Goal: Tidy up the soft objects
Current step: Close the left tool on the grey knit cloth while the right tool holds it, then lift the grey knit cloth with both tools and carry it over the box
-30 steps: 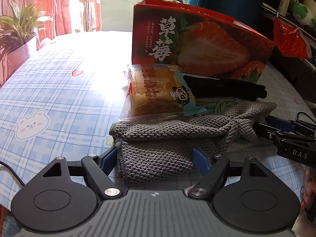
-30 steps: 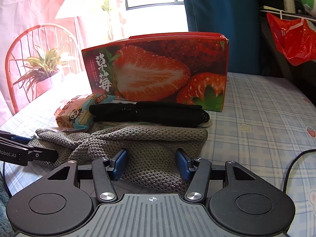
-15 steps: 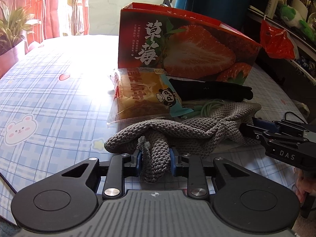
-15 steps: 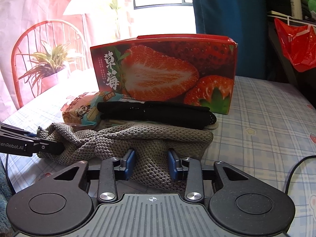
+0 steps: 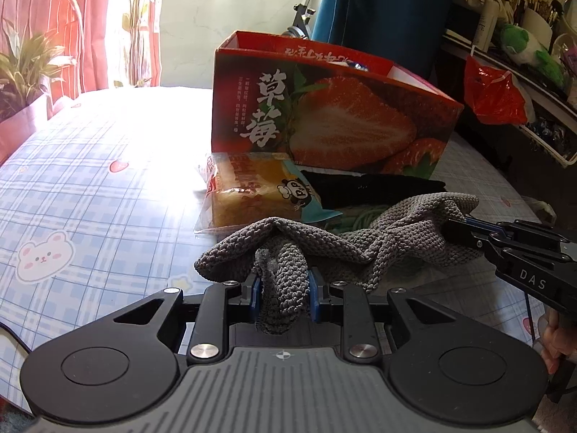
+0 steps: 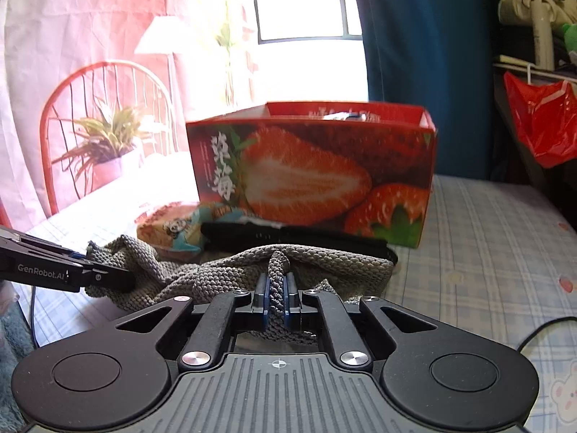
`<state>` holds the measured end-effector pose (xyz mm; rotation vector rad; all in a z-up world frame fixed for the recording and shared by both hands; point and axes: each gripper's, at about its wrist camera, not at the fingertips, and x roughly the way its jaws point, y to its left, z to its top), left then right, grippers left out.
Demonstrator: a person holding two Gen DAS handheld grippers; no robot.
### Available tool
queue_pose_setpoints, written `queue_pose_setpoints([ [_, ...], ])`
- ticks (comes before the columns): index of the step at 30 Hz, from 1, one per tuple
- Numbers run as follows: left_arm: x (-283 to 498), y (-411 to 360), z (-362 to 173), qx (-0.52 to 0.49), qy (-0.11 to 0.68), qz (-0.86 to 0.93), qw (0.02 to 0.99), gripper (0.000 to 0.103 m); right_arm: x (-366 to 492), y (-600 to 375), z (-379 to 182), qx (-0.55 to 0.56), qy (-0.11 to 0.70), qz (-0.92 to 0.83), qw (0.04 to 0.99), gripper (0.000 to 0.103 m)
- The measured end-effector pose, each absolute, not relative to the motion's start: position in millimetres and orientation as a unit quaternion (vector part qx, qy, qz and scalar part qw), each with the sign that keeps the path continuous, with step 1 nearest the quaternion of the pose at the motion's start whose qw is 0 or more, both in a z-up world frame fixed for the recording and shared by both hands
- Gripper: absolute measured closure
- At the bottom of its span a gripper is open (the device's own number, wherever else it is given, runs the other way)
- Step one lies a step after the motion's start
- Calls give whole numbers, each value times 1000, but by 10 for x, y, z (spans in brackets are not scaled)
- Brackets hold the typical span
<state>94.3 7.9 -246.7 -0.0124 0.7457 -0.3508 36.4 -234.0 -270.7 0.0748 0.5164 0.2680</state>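
Observation:
A grey knitted cloth (image 5: 346, 241) hangs between both grippers, lifted off the table. My left gripper (image 5: 283, 285) is shut on one end of it. My right gripper (image 6: 277, 297) is shut on the other end (image 6: 317, 263). Each gripper shows from the side in the other's view: the right one (image 5: 450, 225) and the left one (image 6: 124, 279). Behind the cloth lie a packaged bread with a panda label (image 5: 252, 191), a black fabric item (image 5: 375, 189) and a green cord (image 5: 364, 218). An open red strawberry box (image 5: 335, 122) stands behind them.
The table has a blue plaid cloth (image 5: 90, 195) with cartoon prints. A potted plant (image 5: 21, 83) and a red chair (image 6: 104, 115) stand at the far left. A red plastic bag (image 5: 492, 93) hangs by a cluttered shelf on the right.
Both grippers closed on the ends of the grey cloth and lifted it, bunching it between them. The views rose so the box's open top shows.

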Motion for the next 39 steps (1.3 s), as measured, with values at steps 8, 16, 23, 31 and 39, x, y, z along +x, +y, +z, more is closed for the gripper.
queue_pose_setpoints([
  [8, 890, 61, -2148, 1, 314, -184, 931, 76, 338, -2459, -2551, 53, 221, 128, 965, 97],
  [16, 941, 64, -1941, -5, 291, -190, 937, 76, 356, -2547, -2429, 66, 202, 125, 969, 97],
  [23, 1040, 72, -1943, -14, 305, -197, 932, 76, 372, -2553, -2419, 64, 201, 123, 970, 97],
  [31, 1334, 7, -1757, -18, 307, -212, 928, 76, 550, -2648, -2233, 55, 188, 121, 973, 97],
  [39, 1792, -132, -1429, 4, 275, -219, 936, 76, 1033, -2819, -1847, 73, 174, 117, 975, 97],
])
